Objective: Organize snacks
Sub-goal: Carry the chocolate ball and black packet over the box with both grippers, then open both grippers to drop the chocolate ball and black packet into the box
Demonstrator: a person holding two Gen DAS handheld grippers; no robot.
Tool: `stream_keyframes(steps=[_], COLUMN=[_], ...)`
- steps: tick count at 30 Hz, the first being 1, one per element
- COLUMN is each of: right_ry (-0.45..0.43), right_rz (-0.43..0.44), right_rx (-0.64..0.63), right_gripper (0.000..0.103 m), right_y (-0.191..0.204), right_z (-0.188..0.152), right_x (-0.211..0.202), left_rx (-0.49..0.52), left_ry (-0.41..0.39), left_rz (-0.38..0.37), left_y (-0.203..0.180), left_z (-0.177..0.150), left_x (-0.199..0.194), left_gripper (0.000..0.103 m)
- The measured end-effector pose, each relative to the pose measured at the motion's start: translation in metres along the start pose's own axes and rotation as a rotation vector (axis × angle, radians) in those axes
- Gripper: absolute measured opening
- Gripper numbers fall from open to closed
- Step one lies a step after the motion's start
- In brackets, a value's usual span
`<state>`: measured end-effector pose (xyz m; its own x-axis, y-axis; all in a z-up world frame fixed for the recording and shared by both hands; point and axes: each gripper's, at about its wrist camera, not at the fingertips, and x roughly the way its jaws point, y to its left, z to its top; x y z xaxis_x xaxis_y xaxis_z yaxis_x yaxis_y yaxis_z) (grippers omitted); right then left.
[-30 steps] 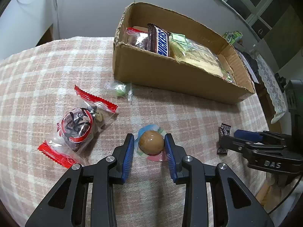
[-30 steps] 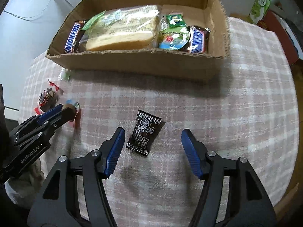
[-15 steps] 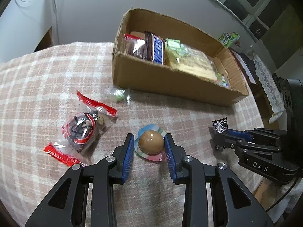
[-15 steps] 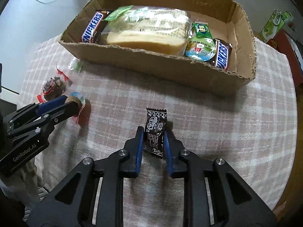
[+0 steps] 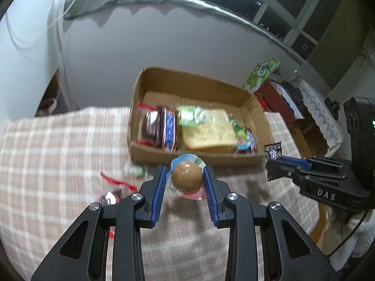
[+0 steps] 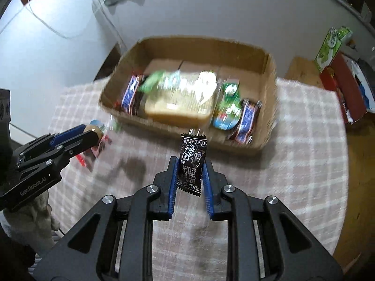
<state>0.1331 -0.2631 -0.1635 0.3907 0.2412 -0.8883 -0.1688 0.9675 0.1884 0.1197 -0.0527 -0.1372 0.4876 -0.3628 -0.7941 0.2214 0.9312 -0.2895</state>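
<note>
Both claws loaded, box run coming up

Left claw (image 5: pixel 185 179) pinches the wrapped egg (image 5: pixel 186 175); right claw (image 6: pixel 189 173) is pressed onto the black sachet (image 6: pixel 191 162), both lifted clear of the checked counter (image 6: pixel 304 152). The cardboard box (image 6: pixel 269 70) sits at 12 o'clock, so next up looks like carrying over the near wall and dropping both in.
</note>
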Motion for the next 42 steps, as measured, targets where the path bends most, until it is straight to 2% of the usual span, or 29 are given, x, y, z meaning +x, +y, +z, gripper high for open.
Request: stream_keyframes(steps=[5, 12, 19, 33, 34, 35, 36, 37, 38, 42], right_ry=[-0.043, -0.075, -0.059, -0.005, -0.003, -0.007, -0.012, -0.026, -0.034, -0.031], right_rz=[-0.013, -0.027, -0.039, -0.054, -0.060, -0.066, -0.070, -0.083, -0.088, -0.099], right_rx=[0.009, 0.009, 0.001, -0.012, -0.016, -0.021, -0.024, -0.028, -0.030, -0.031], right_gripper=[0.021, 0.021, 0.021, 0.022, 0.024, 0.034, 0.049, 0.056, 0.064, 0.065], right_y=[-0.009, -0.011, -0.014, -0.016, -0.015, -0.014, -0.014, -0.013, -0.012, -0.012], right_z=[0.023, 0.049, 0.060, 0.066, 0.066, 0.067, 0.066, 0.066, 0.066, 0.067], right_x=[-0.015, -0.006, 0.012, 0.038, 0.038, 0.038, 0.037, 0.035, 0.034, 0.034], left_rx=[0.042, 0.082, 0.094, 0.091, 0.088, 0.084, 0.079, 0.075, 0.073, 0.073], left_ry=[-0.026, -0.052, -0.052, -0.011, -0.014, -0.014, -0.013, -0.015, -0.021, -0.026], left_rz=[0.007, 0.025, 0.046, 0.058, 0.063, 0.067, 0.071, 0.077, 0.080, 0.083], left_y=[-0.010, -0.017, -0.020, -0.021, -0.022, -0.021, -0.021, -0.020, -0.019, -0.017], left_z=[0.020, 0.046, 0.060, 0.067, 0.067, 0.068, 0.069, 0.069, 0.069, 0.069], left_x=[0.003, 0.012, 0.026, 0.047, 0.047, 0.047, 0.047, 0.046, 0.045, 0.043], left_gripper=[0.031, 0.031, 0.031, 0.032, 0.034, 0.037, 0.049, 0.059, 0.060, 0.060])
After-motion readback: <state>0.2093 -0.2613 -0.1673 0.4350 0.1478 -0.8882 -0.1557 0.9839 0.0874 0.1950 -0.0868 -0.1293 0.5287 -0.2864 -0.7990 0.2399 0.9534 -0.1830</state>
